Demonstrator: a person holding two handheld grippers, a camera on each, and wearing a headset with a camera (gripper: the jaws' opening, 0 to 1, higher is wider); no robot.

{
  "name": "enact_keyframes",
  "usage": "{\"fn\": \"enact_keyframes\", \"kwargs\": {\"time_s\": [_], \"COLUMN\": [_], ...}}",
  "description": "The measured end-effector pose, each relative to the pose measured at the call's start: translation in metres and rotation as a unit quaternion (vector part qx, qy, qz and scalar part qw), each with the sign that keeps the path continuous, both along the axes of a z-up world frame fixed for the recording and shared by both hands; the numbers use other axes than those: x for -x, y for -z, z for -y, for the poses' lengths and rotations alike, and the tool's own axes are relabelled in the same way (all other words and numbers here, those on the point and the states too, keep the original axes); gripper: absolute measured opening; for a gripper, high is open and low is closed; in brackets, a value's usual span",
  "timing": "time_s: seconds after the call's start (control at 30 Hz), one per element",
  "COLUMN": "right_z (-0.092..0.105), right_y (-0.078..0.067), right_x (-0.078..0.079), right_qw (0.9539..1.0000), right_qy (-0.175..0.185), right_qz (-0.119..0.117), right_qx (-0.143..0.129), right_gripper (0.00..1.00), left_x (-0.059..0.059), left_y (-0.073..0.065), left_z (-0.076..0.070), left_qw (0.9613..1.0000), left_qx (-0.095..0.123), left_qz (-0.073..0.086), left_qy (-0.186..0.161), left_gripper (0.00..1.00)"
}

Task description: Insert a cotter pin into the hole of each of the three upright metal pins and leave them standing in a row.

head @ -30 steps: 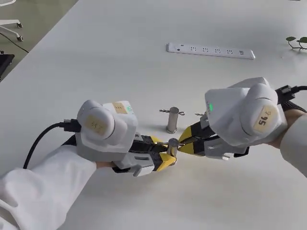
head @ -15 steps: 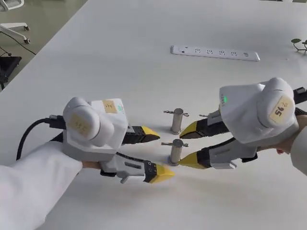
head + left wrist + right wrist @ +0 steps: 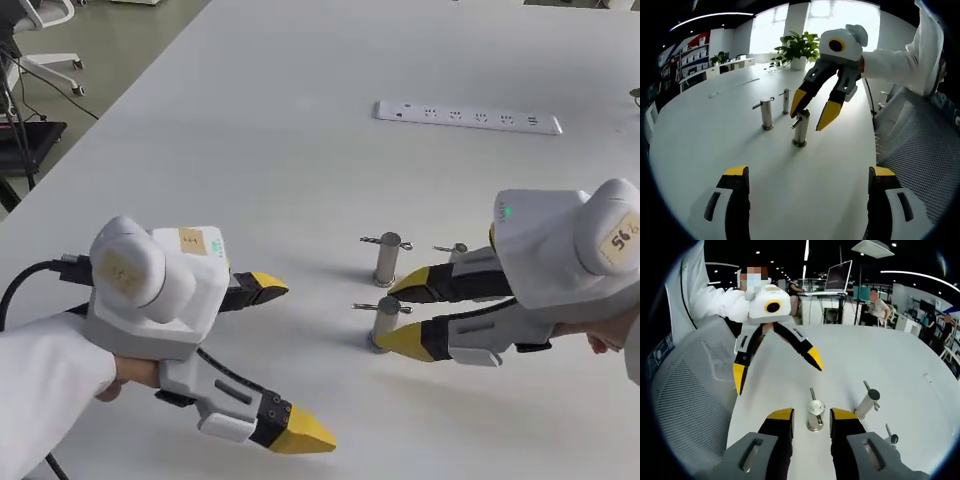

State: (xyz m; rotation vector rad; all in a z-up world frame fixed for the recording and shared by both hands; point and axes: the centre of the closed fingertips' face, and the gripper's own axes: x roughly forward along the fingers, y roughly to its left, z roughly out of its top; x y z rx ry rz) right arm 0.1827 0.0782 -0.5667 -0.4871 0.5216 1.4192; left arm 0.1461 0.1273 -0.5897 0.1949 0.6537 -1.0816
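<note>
**Bench stock: two hand-held grippers, three pinned uprights**

1. Right gripper (image 3: pixel 393 315). Jaws apart, nothing clamped. In the right gripper view a sliver of table shows between each yellow tip and the pin standing between them.
2. Left gripper (image 3: pixel 286 360). Jaws spread wide, nothing held. It points toward the right gripper's tips, with bare table (image 3: pixel 250 150) between the two.
3. Near pin (image 3: pixel 386 322). Upright metal cylinder at the mouth of the right gripper's jaws. It stands straight ahead of the left gripper and well apart from it.
4. Near cotter pin (image 3: pixel 378 307). Lies across the near pin's top through the hole, and sticks out on the side toward the left gripper.
5. Middle pin (image 3: pixel 388 260). Upright, just beyond the right gripper's upper jaw tip, clear of both jaws.
6. Middle cotter pin (image 3: pixel 384 241). Lies across the middle pin's head.
7. Far pin (image 3: pixel 458 250). Upright, behind the right gripper's upper jaw (lower half hidden by that jaw in the head view).
8. Far cotter pin (image 3: pixel 444 248). Juts from the far pin's top.
9. Arrangement. The three pins stand close together, each apart from the next.
10. Power strip (image 3: pixel 468 117). White, lies flat on the table well beyond both grippers.
</note>
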Motion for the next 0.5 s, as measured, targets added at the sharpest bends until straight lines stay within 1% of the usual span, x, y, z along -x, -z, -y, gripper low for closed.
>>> {"fn": "enact_keyframes", "kwargs": {"time_s": [0.13,0.27,0.3,0.37,0.43,0.5], "right_z": [-0.004,-0.003,-0.002,-0.002,-0.001,-0.001], "right_y": [0.003,0.008,0.010,0.010,0.011,0.013], "right_x": [-0.001,-0.004,-0.003,-0.003,-0.004,-0.004], "right_qw": [1.0000,0.9999,0.9999,0.9999,0.9998,0.9998], "right_qy": [0.003,0.010,0.009,0.011,0.012,0.012], "right_qz": [-0.003,-0.002,-0.009,-0.012,-0.014,-0.016], "right_qx": [-0.002,0.005,0.005,-0.001,0.000,0.002], "right_gripper": [0.20,0.18,0.16,0.14,0.14,0.13], "left_x": [0.004,0.005,0.005,0.004,0.000,0.001], "left_y": [0.003,0.000,-0.001,-0.004,-0.005,-0.006], "left_z": [-0.008,-0.012,-0.014,-0.017,-0.023,-0.029], "left_qw": [0.9999,0.9996,0.9993,0.9984,0.9974,0.9966], "left_qx": [-0.003,0.003,0.007,0.016,0.014,0.015], "left_qz": [-0.004,-0.004,-0.006,-0.008,0.001,-0.003], "left_qy": [-0.010,-0.029,-0.037,-0.054,-0.071,-0.080], "left_gripper": [0.99,0.99,0.99,0.99,0.99,0.99]}}
